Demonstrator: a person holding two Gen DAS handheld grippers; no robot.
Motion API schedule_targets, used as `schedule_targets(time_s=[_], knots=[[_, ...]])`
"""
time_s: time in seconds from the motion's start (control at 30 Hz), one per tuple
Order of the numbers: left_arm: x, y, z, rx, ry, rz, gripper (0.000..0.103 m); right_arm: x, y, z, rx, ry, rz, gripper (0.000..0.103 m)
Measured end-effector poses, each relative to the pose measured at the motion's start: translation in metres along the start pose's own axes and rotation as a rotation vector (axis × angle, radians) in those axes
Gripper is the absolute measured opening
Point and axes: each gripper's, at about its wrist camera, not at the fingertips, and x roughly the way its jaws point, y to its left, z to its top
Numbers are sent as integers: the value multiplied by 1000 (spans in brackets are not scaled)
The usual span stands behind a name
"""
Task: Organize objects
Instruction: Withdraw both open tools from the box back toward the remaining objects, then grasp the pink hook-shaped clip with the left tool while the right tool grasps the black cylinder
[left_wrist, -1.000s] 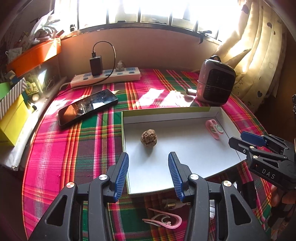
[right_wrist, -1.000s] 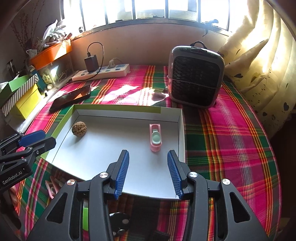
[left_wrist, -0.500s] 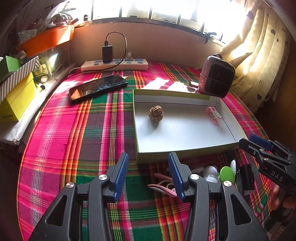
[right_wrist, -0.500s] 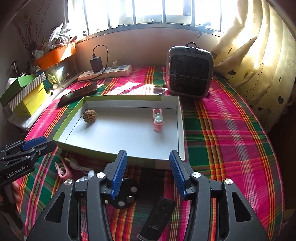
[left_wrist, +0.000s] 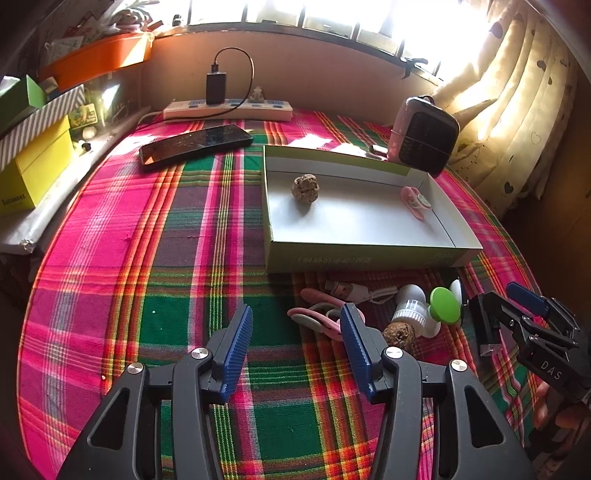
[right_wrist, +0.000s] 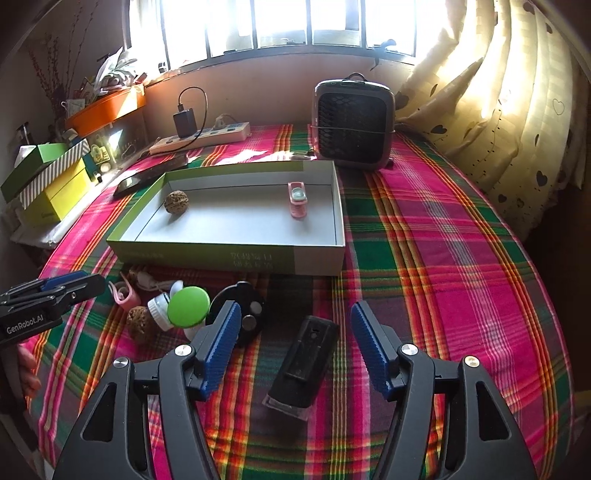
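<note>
A shallow green-sided box (left_wrist: 369, 254) (right_wrist: 229, 258) holds a walnut (left_wrist: 305, 187) (right_wrist: 176, 201) and a small pink case (left_wrist: 415, 201) (right_wrist: 297, 199). In front of it lie pink clips (left_wrist: 317, 317), a white cable (left_wrist: 354, 291), a second walnut (left_wrist: 400, 334) (right_wrist: 139, 322), a green-capped white bottle (left_wrist: 439, 308) (right_wrist: 186, 306), a round black piece (right_wrist: 245, 314) and a black rectangular device (right_wrist: 306, 365). My left gripper (left_wrist: 295, 343) hovers by the clips, its jaws opening with nothing between them. My right gripper (right_wrist: 291, 347) is opening above the black device without touching it.
A phone (left_wrist: 195, 146), a power strip with charger (left_wrist: 229, 107) and a small heater (right_wrist: 352, 122) stand at the back. Yellow and green boxes (right_wrist: 51, 181) and an orange tray (left_wrist: 96, 59) line the left. Curtains (right_wrist: 491, 110) hang at right. Plaid cloth (left_wrist: 122, 258) covers the table.
Both grippers have drawn back from over the box toward the near edge, bringing the loose items in front of it into view. The right jaws have spread much wider, the left slightly.
</note>
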Motion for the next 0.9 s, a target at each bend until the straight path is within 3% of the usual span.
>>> schedule_targets(time_s=[0.5, 0.9], knots=[[5, -10, -7, -22, 33, -53, 52, 7, -7, -23, 10, 58, -42, 65], [17, -28, -4, 11, 54, -11, 52, 15, -14, -23, 10, 92, -45, 65]])
